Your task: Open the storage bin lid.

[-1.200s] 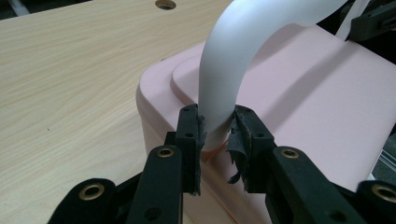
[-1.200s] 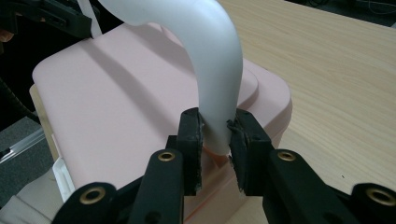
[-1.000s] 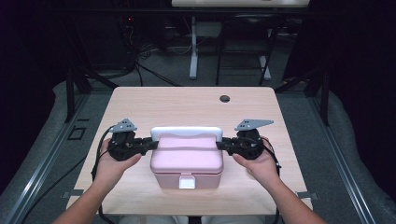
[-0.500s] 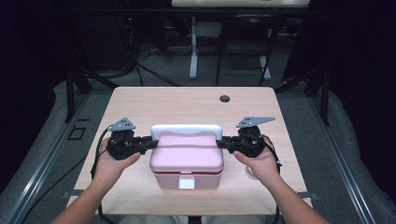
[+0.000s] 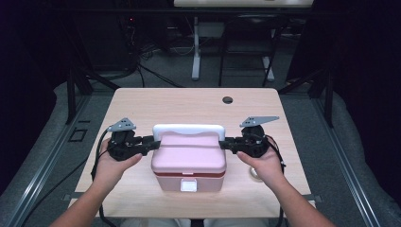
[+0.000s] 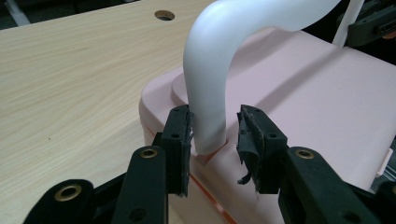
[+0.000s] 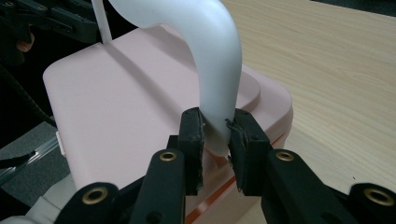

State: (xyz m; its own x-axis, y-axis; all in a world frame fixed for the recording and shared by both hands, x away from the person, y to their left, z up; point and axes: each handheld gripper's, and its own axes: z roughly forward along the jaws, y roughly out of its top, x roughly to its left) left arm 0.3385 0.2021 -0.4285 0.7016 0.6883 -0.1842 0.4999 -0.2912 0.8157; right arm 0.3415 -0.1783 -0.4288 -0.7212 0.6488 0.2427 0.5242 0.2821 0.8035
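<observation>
I see the pale pink plastic box with a rounded lid [image 5: 191, 158] sitting in the lower middle of the high view, near the front edge of the light wooden table [image 5: 189, 101]. Its white curved plastic handle [image 5: 188, 128] lies along the lid's far edge. My left gripper [image 5: 150, 143] meets the box from the left of the frame; in the left gripper view its jaws have just been opening, and the handle's foot [image 6: 208, 126] stands between them, a gap showing beside the right-hand pad. My right gripper [image 5: 227, 142] comes in from the right; in the right gripper view its pads [image 7: 192, 135] press both sides of the handle's other foot [image 7: 219, 93]. A small dark round hole [image 5: 227, 100] marks the table's far side.
</observation>
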